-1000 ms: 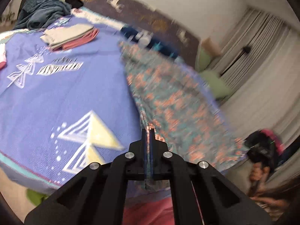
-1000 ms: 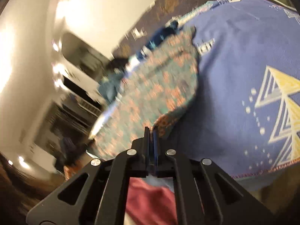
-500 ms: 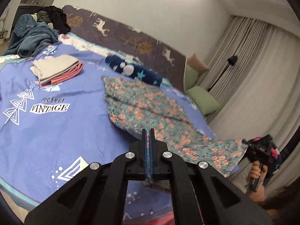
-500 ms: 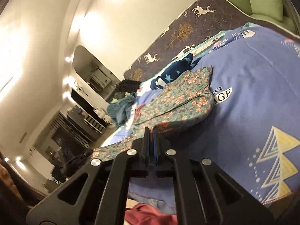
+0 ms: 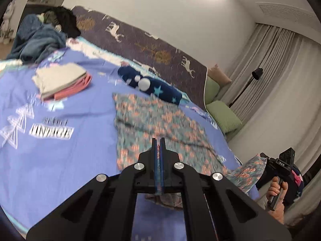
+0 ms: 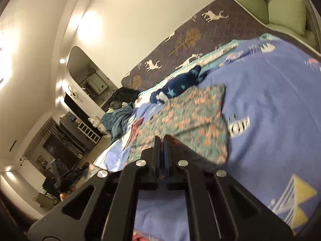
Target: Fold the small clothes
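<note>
Both grippers have lifted since a second ago, and the floral garment (image 5: 160, 124), then bunched close under the cameras, now stretches flat across the blue bedspread (image 5: 60, 150), probably being spread for its first fold. The left gripper (image 5: 158, 146) and right gripper (image 6: 161, 140) each stay clamped on a near corner, the cloth trailing away from the fingertips

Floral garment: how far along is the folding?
Done: a folded stack sits on the bed. In hand: the floral garment, unfolded, each near corner pinched by the left hand-held gripper and right hand-held gripper. Left: folding it; the navy star piece and far pile wait.
</note>
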Action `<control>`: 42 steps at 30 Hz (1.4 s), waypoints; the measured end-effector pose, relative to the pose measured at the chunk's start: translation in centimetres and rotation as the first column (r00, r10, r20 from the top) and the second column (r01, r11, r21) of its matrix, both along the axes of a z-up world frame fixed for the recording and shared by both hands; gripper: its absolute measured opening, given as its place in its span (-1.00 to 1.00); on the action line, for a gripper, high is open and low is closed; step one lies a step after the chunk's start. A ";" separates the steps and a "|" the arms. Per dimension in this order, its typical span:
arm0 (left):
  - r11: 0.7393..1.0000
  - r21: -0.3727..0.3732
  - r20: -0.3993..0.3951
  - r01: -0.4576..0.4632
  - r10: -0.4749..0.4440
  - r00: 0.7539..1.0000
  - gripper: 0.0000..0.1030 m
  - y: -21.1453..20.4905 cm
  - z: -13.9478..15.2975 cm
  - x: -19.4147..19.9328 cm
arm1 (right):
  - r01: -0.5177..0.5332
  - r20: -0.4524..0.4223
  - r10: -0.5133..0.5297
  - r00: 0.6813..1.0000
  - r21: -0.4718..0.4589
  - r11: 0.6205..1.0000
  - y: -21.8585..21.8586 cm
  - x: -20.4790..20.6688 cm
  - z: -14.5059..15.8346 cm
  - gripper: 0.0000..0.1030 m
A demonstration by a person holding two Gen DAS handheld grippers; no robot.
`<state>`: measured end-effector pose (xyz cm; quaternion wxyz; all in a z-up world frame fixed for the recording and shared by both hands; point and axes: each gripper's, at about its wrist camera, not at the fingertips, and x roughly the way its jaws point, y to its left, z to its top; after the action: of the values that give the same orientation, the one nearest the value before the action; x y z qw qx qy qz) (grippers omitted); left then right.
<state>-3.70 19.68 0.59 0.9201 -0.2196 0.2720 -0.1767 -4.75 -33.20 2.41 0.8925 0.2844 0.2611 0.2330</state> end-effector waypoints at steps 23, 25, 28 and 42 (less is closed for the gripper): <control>0.994 0.063 -0.308 -0.085 0.100 0.946 -0.97 -1.3 -9.4 23.5 | 0.113 -0.282 -0.179 0.942 -0.234 0.966 1.4 22.2 -9.5 -0.89; 0.995 0.055 -0.315 -0.082 0.095 0.944 -0.77 -0.8 -9.9 23.1 | 0.098 -0.287 -0.170 0.943 -0.248 0.964 1.3 22.0 -10.1 -0.84; 0.996 0.041 -0.317 -0.074 0.083 0.945 -0.35 -0.2 -9.7 22.0 | 0.078 -0.267 -0.152 0.952 -0.268 0.960 1.2 21.3 -9.9 -0.76; 0.821 0.564 -0.132 0.086 -0.013 0.991 0.21 -6.5 -7.1 13.9 | -0.012 0.008 0.040 0.999 -0.873 0.487 8.1 14.2 -8.7 0.52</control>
<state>10.23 13.18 -6.49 0.9203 0.0612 0.3738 -0.0979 9.49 -25.09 -6.24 0.9135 -0.2136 0.3354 0.0861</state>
